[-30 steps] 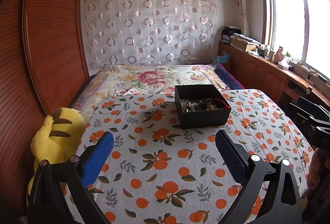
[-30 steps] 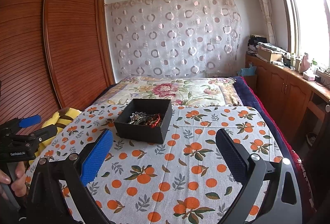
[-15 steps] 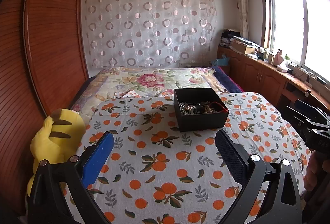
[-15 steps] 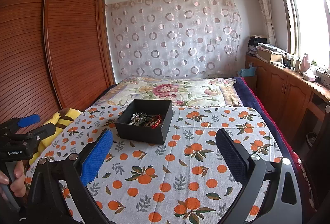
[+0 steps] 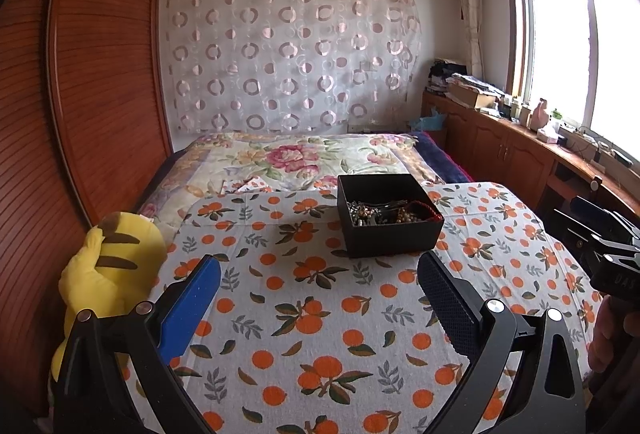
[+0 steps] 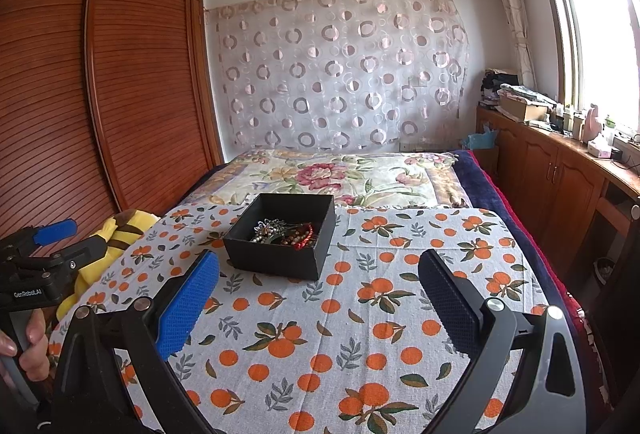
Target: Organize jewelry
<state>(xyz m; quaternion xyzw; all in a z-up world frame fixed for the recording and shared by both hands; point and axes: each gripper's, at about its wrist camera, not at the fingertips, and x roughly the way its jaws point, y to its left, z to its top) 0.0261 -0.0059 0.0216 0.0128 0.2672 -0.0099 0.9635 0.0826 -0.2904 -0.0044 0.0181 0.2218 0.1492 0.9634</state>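
Jewelry [image 5: 384, 212], a tangle of silver chains and red and brown beads, lies in the square black cardboard box [image 5: 390, 237] on the orange-printed white cloth [image 5: 304, 298]. The left gripper [image 5: 318, 292] and right gripper [image 6: 318, 288] both hover wide apart and empty, the box at twelve o'clock. Only the left wrist view shows the whole yellow striped plush toy [image 5: 110, 270] at nine o'clock; the right wrist view shows the person's left hand [image 6: 28, 348] at eight o'clock.

Tangled, cropped, half-hidden

Ahead of the jaws, the jewelry [image 6: 285, 233] in the black box [image 6: 280, 258] is a tangle, pieces indistinguishable; left of them, the yellow plush toy [image 5: 106, 274] is partly hidden.
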